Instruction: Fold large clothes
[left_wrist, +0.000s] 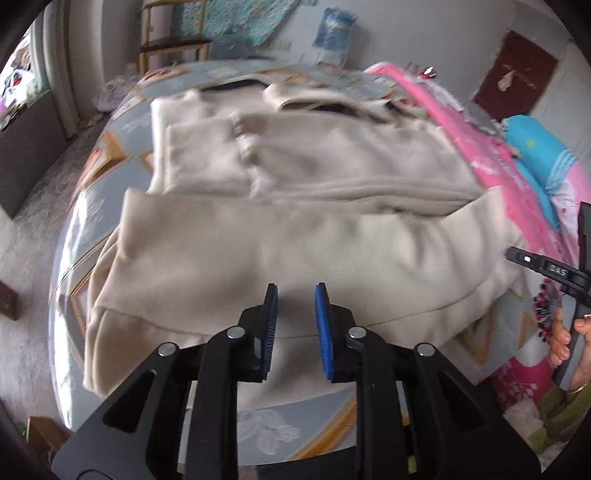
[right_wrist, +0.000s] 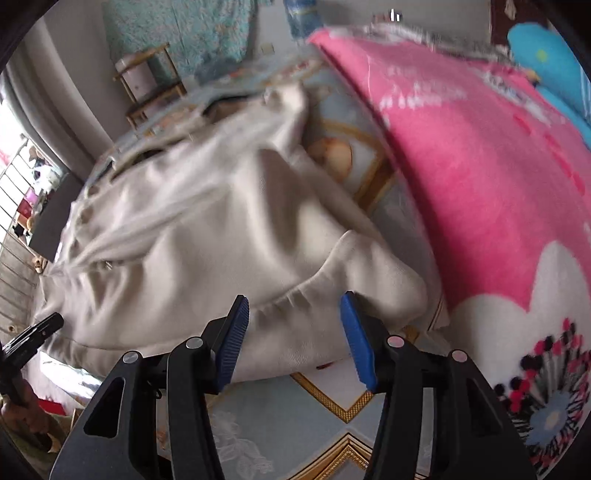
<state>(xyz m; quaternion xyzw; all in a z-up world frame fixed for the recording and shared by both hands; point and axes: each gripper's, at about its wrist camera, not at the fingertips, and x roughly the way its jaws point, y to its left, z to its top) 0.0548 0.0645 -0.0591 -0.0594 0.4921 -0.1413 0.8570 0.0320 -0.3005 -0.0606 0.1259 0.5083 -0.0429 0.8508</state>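
Now the left tongs (left_wrist: 295, 291) hang slightly spread over the cream coat (left_wrist: 288, 206) ahead; the right tongs (right_wrist: 295, 301) are spread wide above its near hem, gripping nothing.

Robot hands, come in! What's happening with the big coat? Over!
Left gripper open, empty. Right gripper open, empty, over near hem. Cream coat spread on bed, sleeves folded in. Pink blanket close beside it, not touching jaws.
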